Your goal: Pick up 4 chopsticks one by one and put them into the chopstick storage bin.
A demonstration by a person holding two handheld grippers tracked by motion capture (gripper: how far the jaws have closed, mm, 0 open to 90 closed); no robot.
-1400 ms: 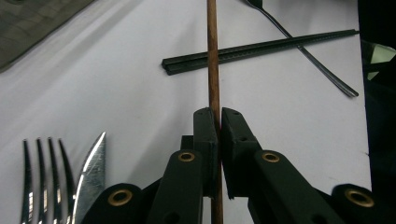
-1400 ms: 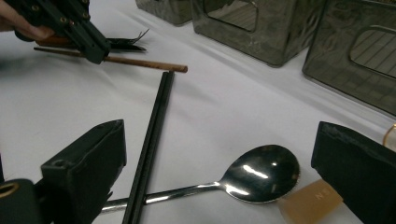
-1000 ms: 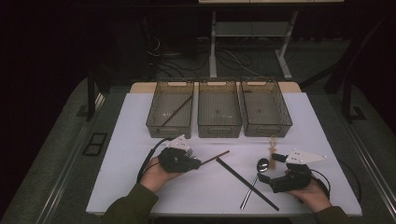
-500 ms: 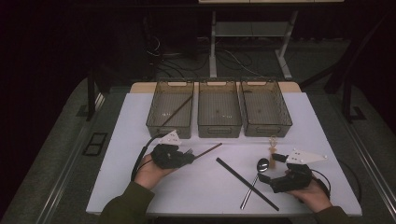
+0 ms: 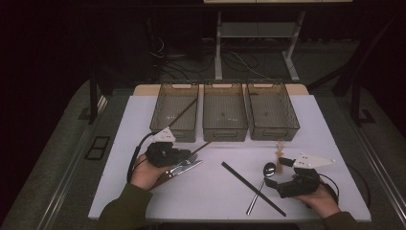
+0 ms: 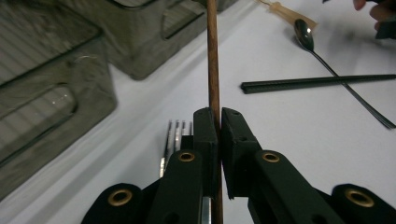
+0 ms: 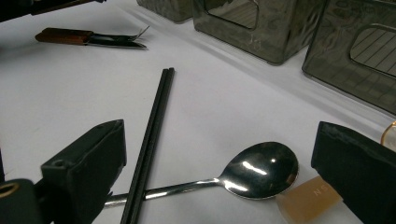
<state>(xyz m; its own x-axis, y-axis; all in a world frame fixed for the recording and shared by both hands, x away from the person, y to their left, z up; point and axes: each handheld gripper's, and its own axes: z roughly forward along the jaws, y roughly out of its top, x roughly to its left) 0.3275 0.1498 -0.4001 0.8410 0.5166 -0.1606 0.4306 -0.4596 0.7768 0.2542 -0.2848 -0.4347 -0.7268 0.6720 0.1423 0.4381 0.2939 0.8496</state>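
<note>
My left gripper [image 5: 186,154] is shut on a brown wooden chopstick [image 5: 203,145], whose far end points toward the bins. In the left gripper view the jaws [image 6: 218,114] pinch that chopstick [image 6: 213,65] upright between them, with a fork [image 6: 175,135] lying just beneath. My right gripper [image 5: 276,178] rests at the front right, open wide [image 7: 219,140] over a steel spoon [image 7: 259,170] and a pair of black chopsticks [image 7: 152,126]. The spoon [image 5: 268,168] crosses the black chopsticks [image 5: 253,188] on the white table.
Three clear bins [image 5: 174,127] [image 5: 224,129] [image 5: 272,129] stand in a row at the back; the left one holds a brown chopstick [image 5: 186,111]. A small tan object [image 5: 279,146] lies beside the spoon. The fork [image 5: 184,166] lies by the left hand.
My left gripper has moved left and back toward the bins, carrying the brown chopstick. The right gripper has stayed put.
</note>
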